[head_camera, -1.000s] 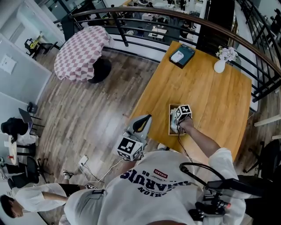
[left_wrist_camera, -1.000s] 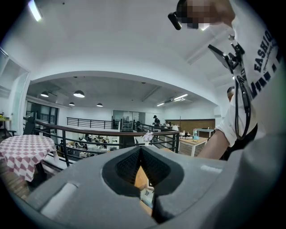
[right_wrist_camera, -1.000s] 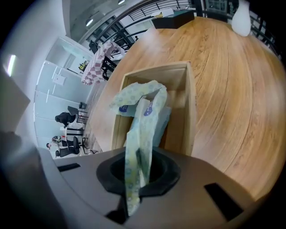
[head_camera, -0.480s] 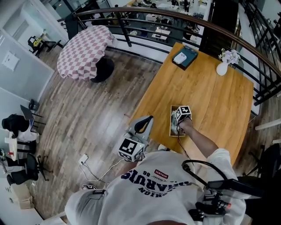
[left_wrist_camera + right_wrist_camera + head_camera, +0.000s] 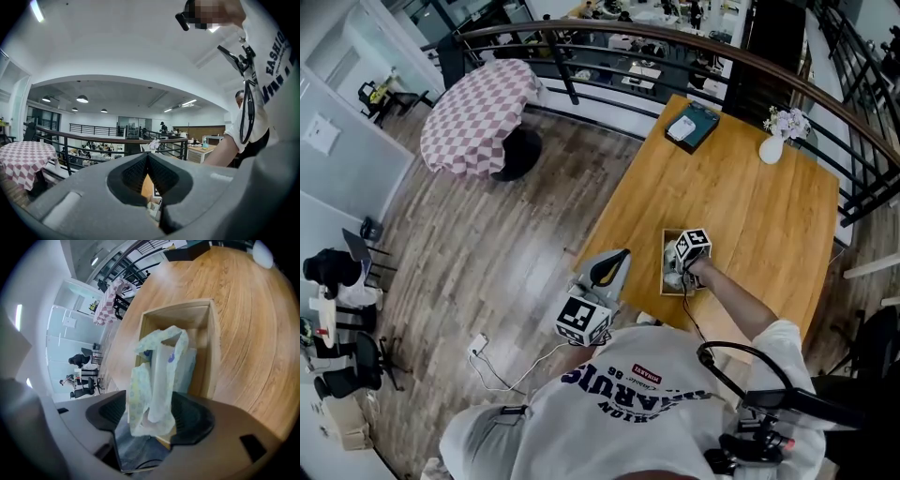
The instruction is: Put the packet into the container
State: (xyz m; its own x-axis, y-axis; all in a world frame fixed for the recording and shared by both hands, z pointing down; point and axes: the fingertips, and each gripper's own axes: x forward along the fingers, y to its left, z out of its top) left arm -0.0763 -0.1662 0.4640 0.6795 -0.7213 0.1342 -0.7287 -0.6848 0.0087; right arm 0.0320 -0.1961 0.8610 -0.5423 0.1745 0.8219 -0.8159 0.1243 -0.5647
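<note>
As your right claw (image 5: 677, 274) has just been opening, the packet (image 5: 159, 376) stands loose between.
Box (image 5: 212, 348) sits directly beneath it.

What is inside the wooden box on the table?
Pale packets lie in the wooden box. One stands up between the jaws of the right gripper, which have just been opening and do not press it. The packets cover the bottom of the box.

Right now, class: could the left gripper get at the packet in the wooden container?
Probably not yet. The right gripper hangs over the container, its just-opened jaws either side of the packet; the left gripper sits shut, off the edge of the table.
</note>
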